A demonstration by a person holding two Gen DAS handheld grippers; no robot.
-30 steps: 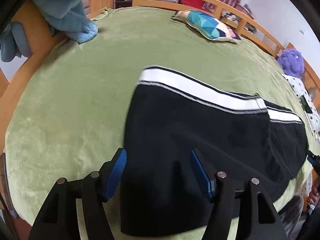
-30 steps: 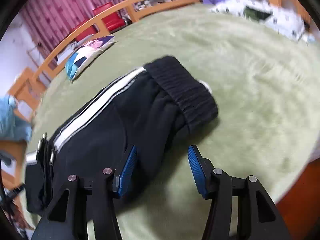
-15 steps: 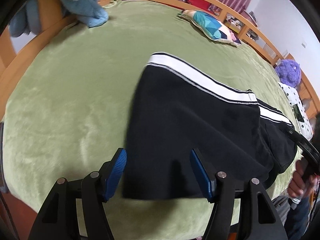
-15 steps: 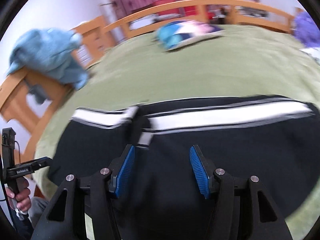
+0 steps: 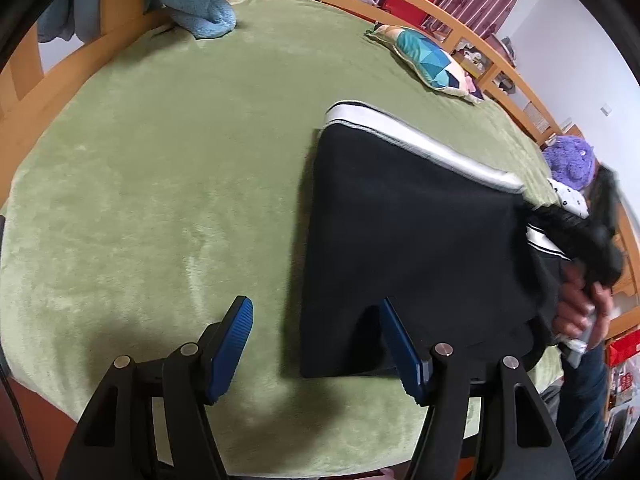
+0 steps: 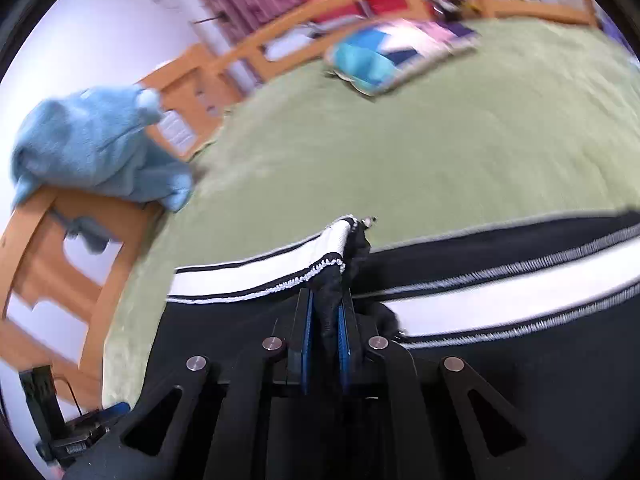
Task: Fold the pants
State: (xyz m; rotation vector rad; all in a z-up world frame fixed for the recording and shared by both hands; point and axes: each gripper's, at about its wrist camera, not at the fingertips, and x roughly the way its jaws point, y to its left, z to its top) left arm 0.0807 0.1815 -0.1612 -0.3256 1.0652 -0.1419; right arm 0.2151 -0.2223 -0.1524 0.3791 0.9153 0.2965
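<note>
The black pants (image 5: 408, 240) with a white side stripe lie folded on the green bed cover (image 5: 168, 184). My left gripper (image 5: 316, 344) is open above the near left corner of the pants; its right finger is over the cloth, its left finger over the cover. My right gripper (image 6: 324, 336) is shut on a bunched edge of the pants (image 6: 500, 360) near the stripe's end. The right gripper and the hand that holds it also show at the right of the left wrist view (image 5: 588, 236).
A wooden rail (image 5: 432, 12) runs round the bed. A blue towel (image 5: 188, 0) hangs over it at the far left. A patterned cushion (image 5: 428, 60) lies at the far side. A purple plush toy (image 5: 568, 160) sits at the right.
My right gripper has swung from the waistband end to the stripe edge and closed on the cloth. My left gripper has drifted left, off the pants' middle to their corner.
</note>
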